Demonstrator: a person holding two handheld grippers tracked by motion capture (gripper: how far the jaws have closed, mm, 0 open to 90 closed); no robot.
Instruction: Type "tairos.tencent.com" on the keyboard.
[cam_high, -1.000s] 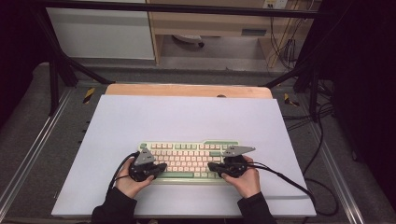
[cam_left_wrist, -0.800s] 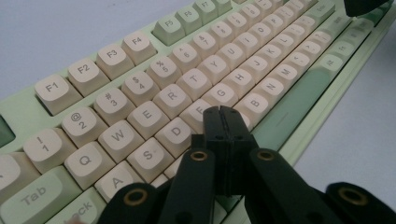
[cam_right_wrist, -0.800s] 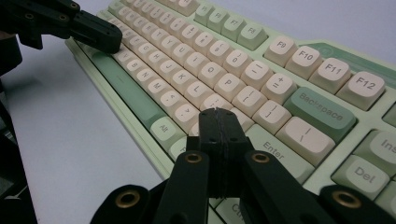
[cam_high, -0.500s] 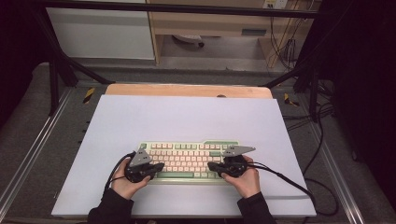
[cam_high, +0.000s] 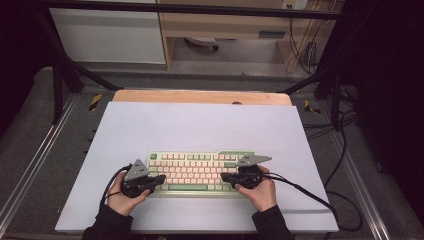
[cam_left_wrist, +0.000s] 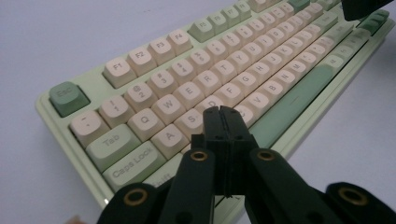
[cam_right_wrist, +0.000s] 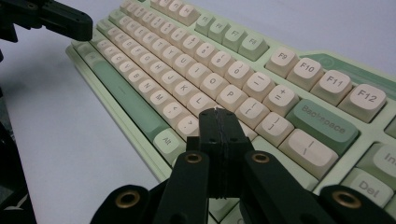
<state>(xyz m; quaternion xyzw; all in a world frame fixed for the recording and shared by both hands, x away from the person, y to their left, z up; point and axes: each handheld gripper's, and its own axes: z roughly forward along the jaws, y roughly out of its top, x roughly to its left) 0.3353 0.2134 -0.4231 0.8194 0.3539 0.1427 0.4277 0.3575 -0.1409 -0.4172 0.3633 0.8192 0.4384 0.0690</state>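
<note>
I see a wide pale lavender surface (cam_high: 200, 130) with a strip of bare wood along its far edge, and on its near half a pale green plastic keyboard with cream keycaps and green accent keys (cam_high: 200, 170) lies flat, its long side running across in front of me. My left hand-held gripper (cam_high: 159, 180), black with a grey three-cornered plate on top, sits at the keyboard's left end; in the left gripper view its jaws are pressed together with nothing between them, tips over the home row near the D key. My right hand-held gripper (cam_high: 225, 177) sits at the keyboard's right part, jaws likewise closed and empty, tips above the keys just right of L.
</note>
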